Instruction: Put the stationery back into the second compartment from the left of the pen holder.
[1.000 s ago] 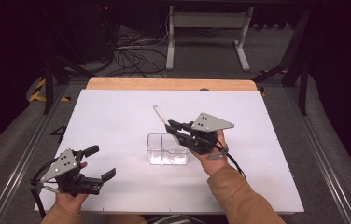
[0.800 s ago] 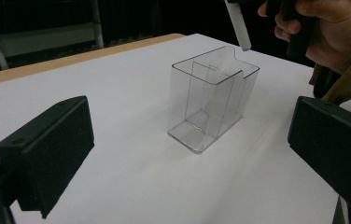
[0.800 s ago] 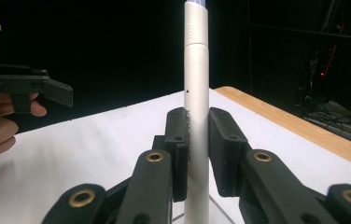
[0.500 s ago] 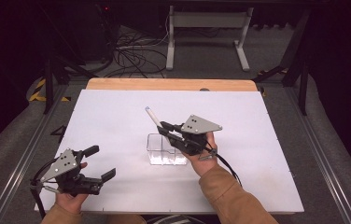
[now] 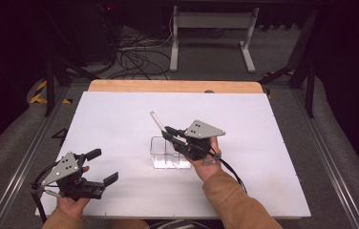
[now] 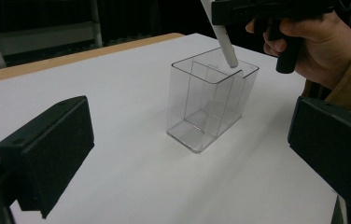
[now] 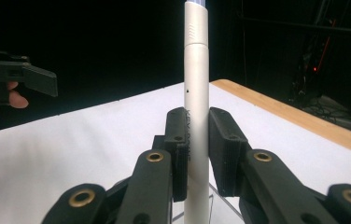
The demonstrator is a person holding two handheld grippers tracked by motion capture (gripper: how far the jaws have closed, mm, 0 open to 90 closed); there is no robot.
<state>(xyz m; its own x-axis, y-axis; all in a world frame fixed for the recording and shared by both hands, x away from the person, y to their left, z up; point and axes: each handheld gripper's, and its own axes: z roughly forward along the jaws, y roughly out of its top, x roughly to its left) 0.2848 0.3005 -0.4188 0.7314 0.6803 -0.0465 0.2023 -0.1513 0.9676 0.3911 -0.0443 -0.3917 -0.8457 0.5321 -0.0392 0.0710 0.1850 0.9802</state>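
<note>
Dark lab: white table (image 5: 120,124), tangled floor cables (image 5: 134,55), metal stand (image 5: 211,28).

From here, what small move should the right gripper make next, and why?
Probably lower the pen straight down into the clear box. The right gripper is shut on it, and its lower tip hangs at the box's open rim, not yet inside a compartment.

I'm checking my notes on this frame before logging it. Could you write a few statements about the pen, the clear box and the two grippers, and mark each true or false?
1. The right gripper is shut on the white pen. True.
2. The left gripper holds the clear box. False: it is open and apart from the box.
3. The box has an inner divider. True.
4. The pen lies flat on the table. False: it is held above the box.
</note>
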